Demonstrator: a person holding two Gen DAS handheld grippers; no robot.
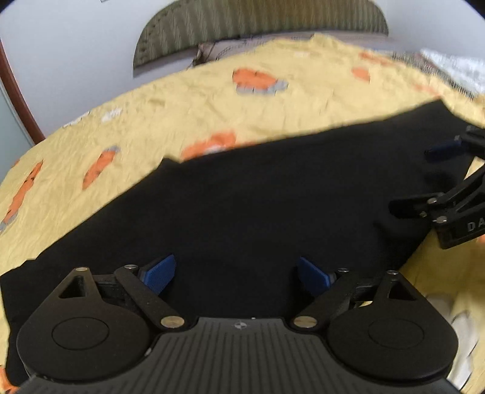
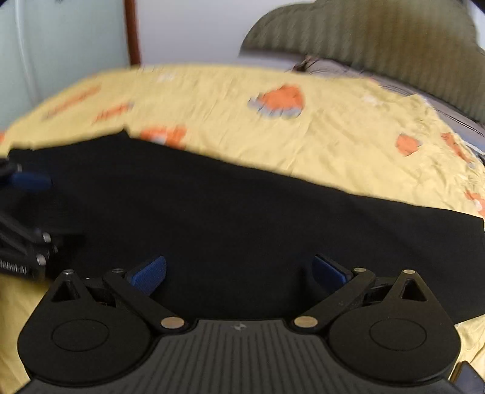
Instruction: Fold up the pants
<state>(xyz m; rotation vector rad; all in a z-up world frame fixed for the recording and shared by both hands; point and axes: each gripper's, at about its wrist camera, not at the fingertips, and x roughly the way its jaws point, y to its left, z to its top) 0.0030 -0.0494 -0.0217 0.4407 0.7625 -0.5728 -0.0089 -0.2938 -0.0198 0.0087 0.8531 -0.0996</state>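
Black pants (image 1: pixel 242 206) lie flat in a long band across a yellow bedspread (image 1: pixel 182 109); they also show in the right wrist view (image 2: pixel 242 218). My left gripper (image 1: pixel 236 274) is open, its blue pads wide apart just above the near part of the pants, holding nothing. My right gripper (image 2: pixel 239 272) is open too, over the pants' near edge, empty. Each gripper shows in the other's view: the right one at the right edge (image 1: pixel 424 178), the left one at the left edge (image 2: pixel 36 209), both over the pants with jaws apart.
The bedspread (image 2: pixel 303 145) has orange patches and is wrinkled. A green ribbed headboard (image 1: pixel 260 27) and a grey pillow (image 2: pixel 333 65) stand at the far end. A white wall and a brown door frame (image 2: pixel 133 30) lie beyond. White cloth (image 1: pixel 454 69) lies far right.
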